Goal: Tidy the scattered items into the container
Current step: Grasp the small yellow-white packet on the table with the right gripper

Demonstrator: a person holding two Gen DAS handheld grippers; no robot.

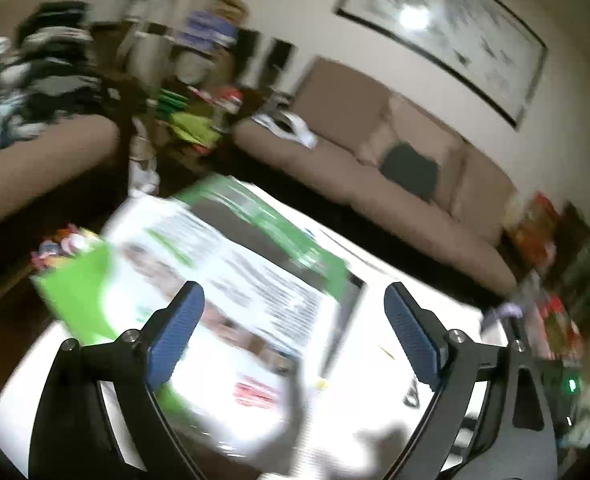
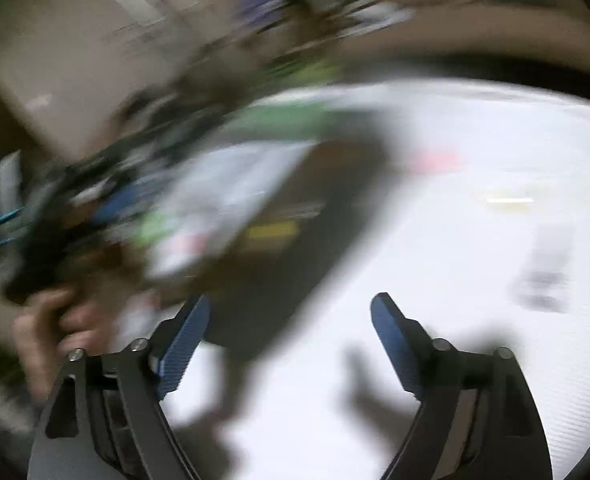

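Both views are heavily blurred, so only the larger shapes can be read. In the left wrist view the left gripper (image 1: 291, 336) is seen with its blue pads set wide apart and nothing clamped between them. Just beyond it, filling the centre and left of the frame, a green-and-white printed cardboard box (image 1: 223, 264) stands on the white surface (image 1: 407, 300); its dark open interior shows toward the upper right of the box, and it is taken to be the container. Whether anything already lies inside cannot be told.

In the right wrist view the right gripper (image 2: 291, 344) is likewise held with its pads apart and empty, above the white surface (image 2: 455, 140). The box (image 2: 231, 192) appears at centre left. Three smeared items are left lying loose on the surface in the right half of the frame: a pinkish one (image 2: 435, 162), a pale yellowish one (image 2: 509, 200) and a dark one (image 2: 547, 268), all well apart from the box. What they are cannot be made out.

The tidying is judged unfinished: at least these three items remain to be picked up and placed in the box.
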